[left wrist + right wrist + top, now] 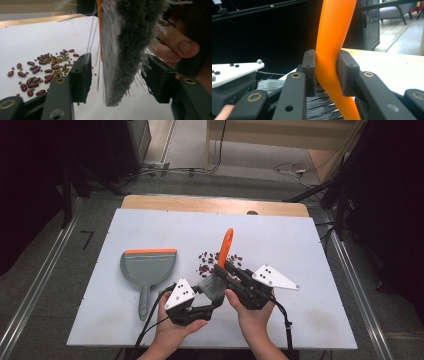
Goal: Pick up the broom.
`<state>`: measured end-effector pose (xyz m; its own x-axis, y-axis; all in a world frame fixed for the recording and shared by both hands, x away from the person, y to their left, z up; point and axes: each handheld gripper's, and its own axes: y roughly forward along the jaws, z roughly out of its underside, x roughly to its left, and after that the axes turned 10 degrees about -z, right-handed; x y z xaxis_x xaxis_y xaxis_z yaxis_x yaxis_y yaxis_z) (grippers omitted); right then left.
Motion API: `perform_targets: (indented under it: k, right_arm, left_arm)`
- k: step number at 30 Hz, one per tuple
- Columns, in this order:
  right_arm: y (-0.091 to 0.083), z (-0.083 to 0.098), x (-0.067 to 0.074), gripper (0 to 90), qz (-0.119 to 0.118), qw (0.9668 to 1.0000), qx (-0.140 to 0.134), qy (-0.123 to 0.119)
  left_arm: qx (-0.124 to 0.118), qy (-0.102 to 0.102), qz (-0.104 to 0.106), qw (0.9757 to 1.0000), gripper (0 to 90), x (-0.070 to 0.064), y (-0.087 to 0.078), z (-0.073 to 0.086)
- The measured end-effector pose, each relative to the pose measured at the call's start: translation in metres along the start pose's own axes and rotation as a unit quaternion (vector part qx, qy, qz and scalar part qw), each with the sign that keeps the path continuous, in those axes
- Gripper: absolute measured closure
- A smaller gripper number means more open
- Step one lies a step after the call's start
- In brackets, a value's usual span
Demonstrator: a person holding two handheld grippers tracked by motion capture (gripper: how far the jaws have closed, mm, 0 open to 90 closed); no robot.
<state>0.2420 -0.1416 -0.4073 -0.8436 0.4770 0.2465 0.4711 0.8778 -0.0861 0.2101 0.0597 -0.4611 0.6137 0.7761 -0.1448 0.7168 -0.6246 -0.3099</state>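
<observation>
My right gripper [231, 268] is clamped on the orange handle [332, 50] of a hand brush [220, 270]; in the right gripper view both pads press the handle's sides, and the handle's upper end is cut off by the top edge. The brush is held above the near middle of the counter [300, 245], handle slanting up and away, grey bristles [125, 50] hanging toward me. My left gripper [207, 306] sits half open around the bristle tuft: in the left gripper view the bristle tips hang between its two jaws, stray hairs brushing the left one, and the pads do not visibly press the tuft. The bristle roots and the brush's back are hidden there, and a thumb [180, 45] of my right hand shows behind the tuft. From above, both hands [175, 320] come in from the near edge, close together, knuckles outward, and the grey plates cover much of each gripper. Red beans and small green beans [212, 262] lie scattered just beyond the brush; single beans are hard to tell apart from above. A grey dustpan [147, 267] with an orange lip lies to the left, well apart from my hands.
</observation>
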Motion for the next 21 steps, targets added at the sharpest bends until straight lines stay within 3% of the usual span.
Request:
perform_targets:
  k: [6, 13, 21]
  right_arm:
    - [0.0033, 0.0028, 0.0029, 69.0, 0.0, 1.0, 0.005, -0.002]
    - [0.0043, 0.0045, 0.0039, 69.1, 0.0, 1.0, 0.007, -0.002]
    - [0.0059, 0.0048, 0.0048, 68.8, -0.002, 0.9999, 0.01, -0.004]
  left_arm:
    - [0.0, -0.001, -0.012, 0.9999, 53.3, -0.0014, 0.0016, 0.0012]
    - [0.001, -0.005, -0.02, 0.9998, 77.0, 0.0031, -0.0006, 0.0001]
    - [0.009, 0.005, -0.02, 0.9998, 84.2, 0.0066, -0.0023, -0.0007]
